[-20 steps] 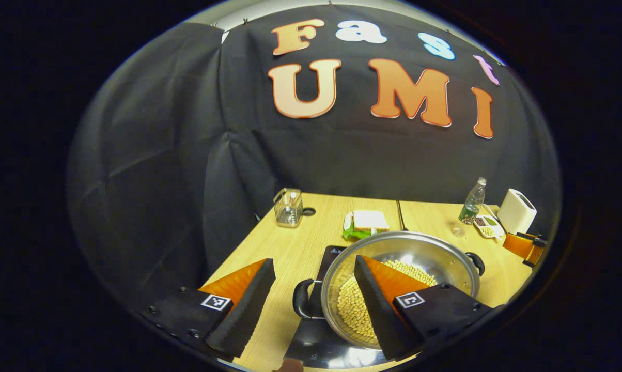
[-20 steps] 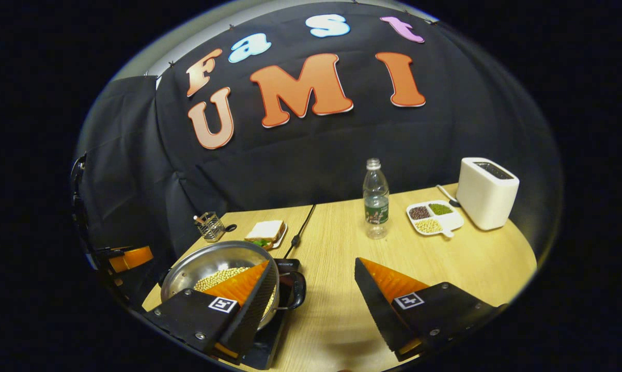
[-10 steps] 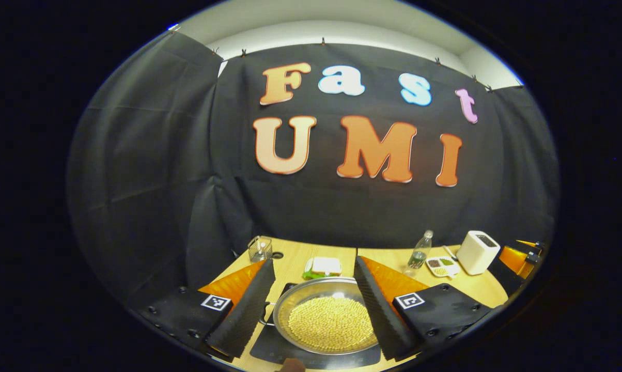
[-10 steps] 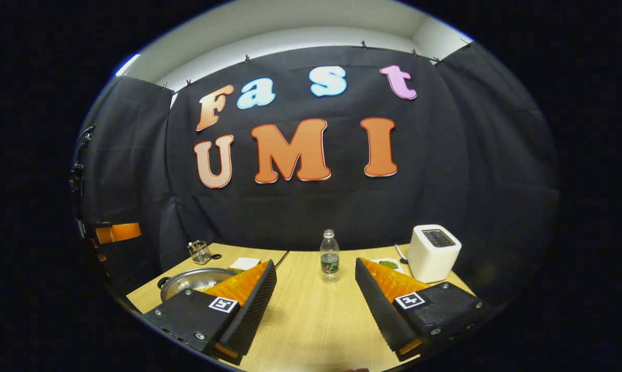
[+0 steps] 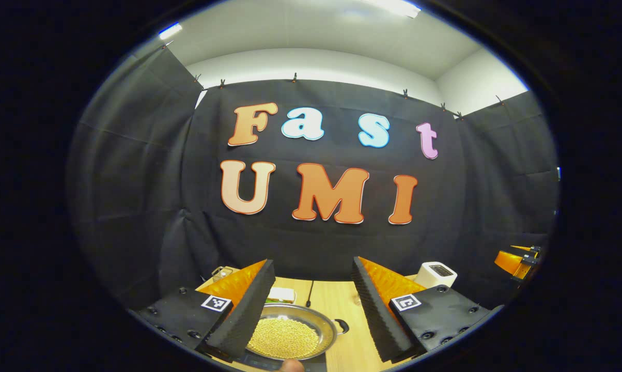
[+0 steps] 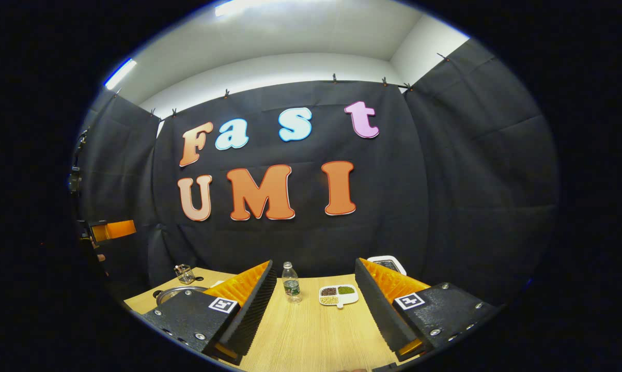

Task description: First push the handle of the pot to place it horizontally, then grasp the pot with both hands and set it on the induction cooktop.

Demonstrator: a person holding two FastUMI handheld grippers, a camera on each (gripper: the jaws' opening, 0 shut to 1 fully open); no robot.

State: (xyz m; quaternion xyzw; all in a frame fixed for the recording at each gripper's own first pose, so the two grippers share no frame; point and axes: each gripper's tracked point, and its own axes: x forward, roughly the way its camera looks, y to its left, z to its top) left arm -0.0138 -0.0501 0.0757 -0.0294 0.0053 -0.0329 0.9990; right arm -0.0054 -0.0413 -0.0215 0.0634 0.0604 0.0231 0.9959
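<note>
With both claws wide, pot [image 5: 290,336] sits on cooktop [image 5: 269,362] (near table edge).

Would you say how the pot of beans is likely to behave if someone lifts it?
The pot looks metal, so probably rigid. Its load of beans likely makes it heavy, and they may shift or spill if it tilts. Its smooth rim may be slippery.

left gripper [image 5: 311,305]: black ribbed pads, orange finger backs, black base with a black-and-white square marker
right gripper [image 6: 315,305]: same black ribbed pads, orange backs, black-and-white marker
round silver metal pot [image 5: 327,327]: shiny grey, black side handle, filled with pale yellow beans
flat induction cooktop [image 5: 262,361]: black
wooden table [image 6: 311,336]: light tan with fine grain
boxy toaster [image 5: 436,274]: white
sectioned white plate [image 6: 338,295]: dark brown, green and beige heaps
clear plastic bottle [image 6: 291,282]: green label
</note>
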